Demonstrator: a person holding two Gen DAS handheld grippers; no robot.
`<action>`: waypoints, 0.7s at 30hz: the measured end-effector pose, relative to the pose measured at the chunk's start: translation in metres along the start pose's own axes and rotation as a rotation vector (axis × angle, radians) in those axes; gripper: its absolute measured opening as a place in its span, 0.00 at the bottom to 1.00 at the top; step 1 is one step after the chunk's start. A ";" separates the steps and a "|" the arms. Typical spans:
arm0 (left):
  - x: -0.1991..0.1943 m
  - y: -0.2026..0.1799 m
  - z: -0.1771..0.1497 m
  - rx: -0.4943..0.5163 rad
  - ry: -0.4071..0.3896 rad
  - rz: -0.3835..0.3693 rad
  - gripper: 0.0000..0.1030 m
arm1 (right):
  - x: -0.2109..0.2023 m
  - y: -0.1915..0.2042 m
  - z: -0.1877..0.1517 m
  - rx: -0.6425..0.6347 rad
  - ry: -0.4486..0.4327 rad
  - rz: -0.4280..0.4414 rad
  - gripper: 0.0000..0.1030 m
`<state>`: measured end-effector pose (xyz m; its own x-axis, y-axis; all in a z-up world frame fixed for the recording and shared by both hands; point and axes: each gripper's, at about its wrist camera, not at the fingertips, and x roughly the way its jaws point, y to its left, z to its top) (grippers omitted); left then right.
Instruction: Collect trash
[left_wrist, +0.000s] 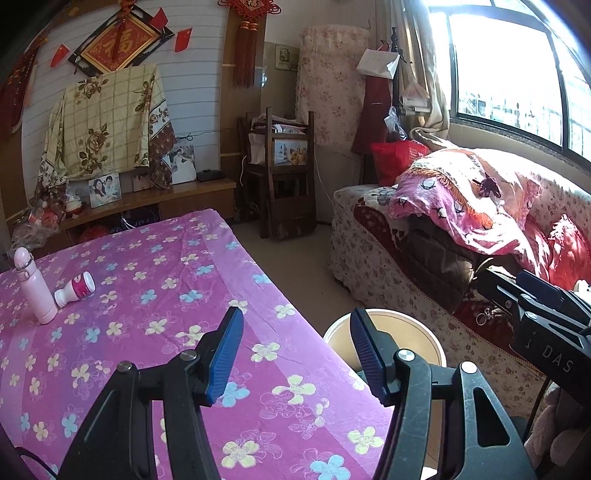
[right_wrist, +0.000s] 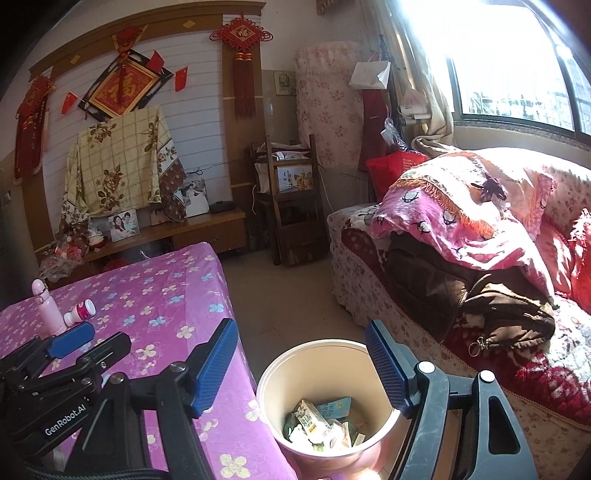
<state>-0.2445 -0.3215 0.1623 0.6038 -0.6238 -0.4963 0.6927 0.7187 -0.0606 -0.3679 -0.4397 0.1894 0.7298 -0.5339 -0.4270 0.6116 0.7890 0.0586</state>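
Note:
A cream round bin (right_wrist: 325, 391) stands on the floor beside the table, holding cartons and wrappers (right_wrist: 317, 424); its rim also shows in the left wrist view (left_wrist: 406, 325). My right gripper (right_wrist: 301, 354) is open and empty just above the bin. My left gripper (left_wrist: 295, 339) is open and empty over the table's near right edge. It also shows in the right wrist view (right_wrist: 70, 343). A small white and pink bottle (left_wrist: 75, 288) lies on its side against an upright pink flask (left_wrist: 33, 286) at the table's far left.
The table (left_wrist: 155, 332) has a purple flowered cloth. A sofa (right_wrist: 480, 295) with blankets and a brown jacket stands right of the bin. A wooden chair (left_wrist: 284, 177) and a low cabinet (left_wrist: 147, 199) with photos stand at the back.

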 end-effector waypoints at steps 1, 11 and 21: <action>0.000 0.001 0.000 -0.003 0.001 0.001 0.59 | -0.001 0.000 0.001 0.000 -0.001 0.000 0.73; -0.001 0.003 -0.003 -0.007 0.009 0.014 0.59 | -0.006 0.003 0.000 -0.006 -0.016 -0.002 0.73; -0.002 0.004 -0.004 -0.008 0.014 0.012 0.59 | -0.004 0.004 0.000 -0.009 -0.004 0.002 0.73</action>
<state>-0.2444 -0.3159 0.1598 0.6067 -0.6108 -0.5088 0.6821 0.7287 -0.0615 -0.3687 -0.4341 0.1913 0.7320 -0.5336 -0.4236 0.6074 0.7928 0.0510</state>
